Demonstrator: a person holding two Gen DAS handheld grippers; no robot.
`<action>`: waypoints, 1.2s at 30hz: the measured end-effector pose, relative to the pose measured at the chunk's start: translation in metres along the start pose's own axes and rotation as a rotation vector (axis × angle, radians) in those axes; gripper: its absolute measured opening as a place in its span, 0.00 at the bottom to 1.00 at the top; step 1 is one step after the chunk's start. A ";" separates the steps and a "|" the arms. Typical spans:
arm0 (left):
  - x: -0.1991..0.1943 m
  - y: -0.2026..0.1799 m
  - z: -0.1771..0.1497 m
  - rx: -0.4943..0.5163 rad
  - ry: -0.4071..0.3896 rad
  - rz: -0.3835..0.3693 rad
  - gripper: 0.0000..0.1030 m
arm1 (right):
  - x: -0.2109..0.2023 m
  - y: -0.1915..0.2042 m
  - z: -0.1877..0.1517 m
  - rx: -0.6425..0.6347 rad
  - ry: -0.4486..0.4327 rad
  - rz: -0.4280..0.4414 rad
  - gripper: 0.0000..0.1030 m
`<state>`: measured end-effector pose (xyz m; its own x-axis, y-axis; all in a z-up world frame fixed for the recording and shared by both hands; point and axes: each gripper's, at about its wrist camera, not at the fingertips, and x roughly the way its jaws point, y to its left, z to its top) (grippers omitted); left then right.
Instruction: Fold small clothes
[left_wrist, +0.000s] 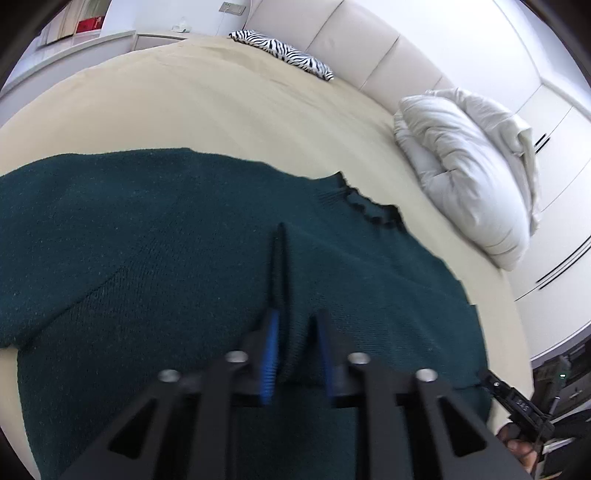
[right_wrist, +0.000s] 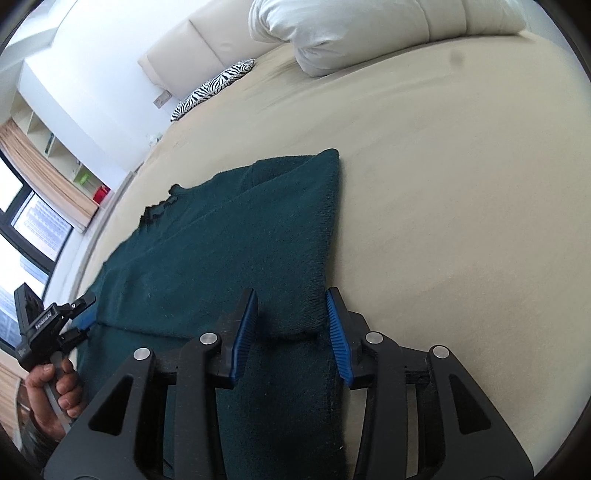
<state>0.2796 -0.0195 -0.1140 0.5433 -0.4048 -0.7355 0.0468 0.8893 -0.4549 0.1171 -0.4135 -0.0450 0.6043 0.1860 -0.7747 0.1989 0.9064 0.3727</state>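
Observation:
A dark green knit sweater (left_wrist: 166, 236) lies flat on the beige bed, its frilled collar (left_wrist: 369, 206) toward the pillow. My left gripper (left_wrist: 295, 321) is over the sweater's near edge, its blue-padded jaws narrowly apart with a raised ridge of knit between them. In the right wrist view the sweater (right_wrist: 229, 240) has a sleeve folded across its body. My right gripper (right_wrist: 291, 299) is open, its jaws on either side of the sleeve cuff (right_wrist: 303, 317). The left gripper (right_wrist: 79, 314) also shows at the sweater's far side, held by a hand.
The beige bed (left_wrist: 207, 107) stretches beyond the sweater. A white pillow (left_wrist: 469, 162) lies at its right, a zebra-print cushion (left_wrist: 284, 55) by the cream headboard (left_wrist: 369, 44). Shelves and a window (right_wrist: 33, 221) stand to the left.

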 end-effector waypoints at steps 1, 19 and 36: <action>0.001 0.000 0.001 0.002 -0.001 0.007 0.10 | 0.001 0.003 0.000 -0.017 0.003 -0.018 0.36; -0.025 0.015 -0.008 0.039 -0.011 -0.067 0.41 | 0.001 -0.004 -0.001 -0.023 0.020 -0.090 0.18; -0.250 0.300 -0.080 -0.648 -0.381 -0.008 0.61 | -0.098 0.092 -0.080 0.005 -0.071 0.109 0.65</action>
<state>0.0908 0.3315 -0.1064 0.8032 -0.2041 -0.5597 -0.3871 0.5355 -0.7506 0.0145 -0.3185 0.0244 0.6754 0.2558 -0.6917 0.1327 0.8805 0.4552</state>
